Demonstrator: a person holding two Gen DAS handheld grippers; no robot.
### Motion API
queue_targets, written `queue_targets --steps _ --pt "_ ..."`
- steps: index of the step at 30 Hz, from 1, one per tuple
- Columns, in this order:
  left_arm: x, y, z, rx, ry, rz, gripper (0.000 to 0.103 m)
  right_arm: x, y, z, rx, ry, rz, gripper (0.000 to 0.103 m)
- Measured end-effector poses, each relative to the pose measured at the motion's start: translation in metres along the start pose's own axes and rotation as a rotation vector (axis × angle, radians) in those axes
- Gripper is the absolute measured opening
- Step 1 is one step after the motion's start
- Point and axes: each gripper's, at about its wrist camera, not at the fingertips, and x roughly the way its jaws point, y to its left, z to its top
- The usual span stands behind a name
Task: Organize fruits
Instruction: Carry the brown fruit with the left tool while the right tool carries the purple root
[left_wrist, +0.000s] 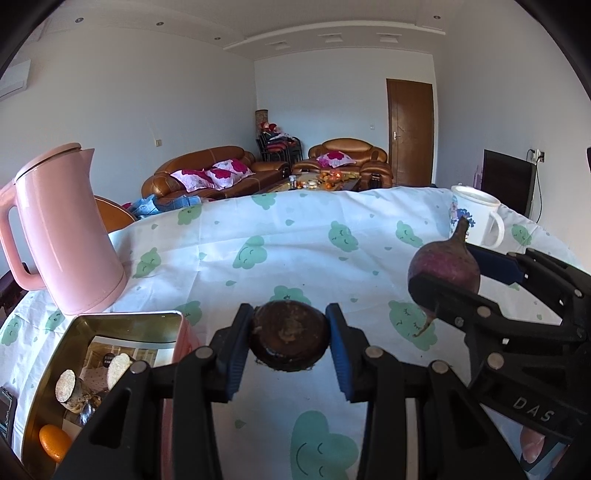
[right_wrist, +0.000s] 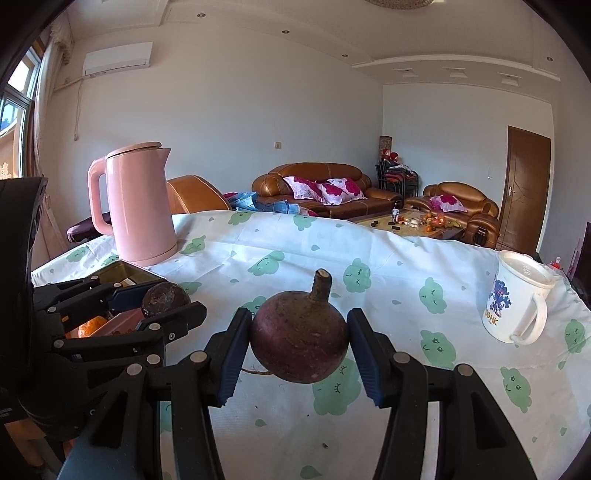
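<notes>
Gripping a round, dark brown, rough-skinned fruit (left_wrist: 290, 338) between its blue pads, your left gripper (left_wrist: 290, 341) holds it clear above the white cloud-print tablecloth (left_wrist: 295, 251), just right of the open gold-lined tin box (left_wrist: 122, 325) with an orange (left_wrist: 53, 441) inside. Your right gripper (right_wrist: 299, 343) is clamped on a purple-red round root with a stubby stem (right_wrist: 300, 332), stem up, also off the cloth. Both held things sit side by side, apart. A pink kettle (left_wrist: 66, 229) stands behind the tin.

Your views are bright and sharp: daylight enters from the window (right_wrist: 16, 92), shadows stay soft, and fisheye distortion bends and darkens the edges.
</notes>
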Motion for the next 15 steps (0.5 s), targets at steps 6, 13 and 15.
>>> queue_targets --steps 6,13,15 --pt "-0.005 0.001 0.000 -0.005 -0.021 0.003 0.042 -0.006 0.001 -0.001 -0.003 -0.024 -0.004 0.055" --pt "-0.010 0.003 0.000 -0.016 -0.042 0.004 0.042 -0.014 0.004 -0.002 -0.014 -0.058 -0.007 0.055" --pt "-0.011 0.003 0.000 -0.018 -0.047 0.005 0.042 -0.016 0.004 -0.002 -0.014 -0.065 -0.006 0.055"
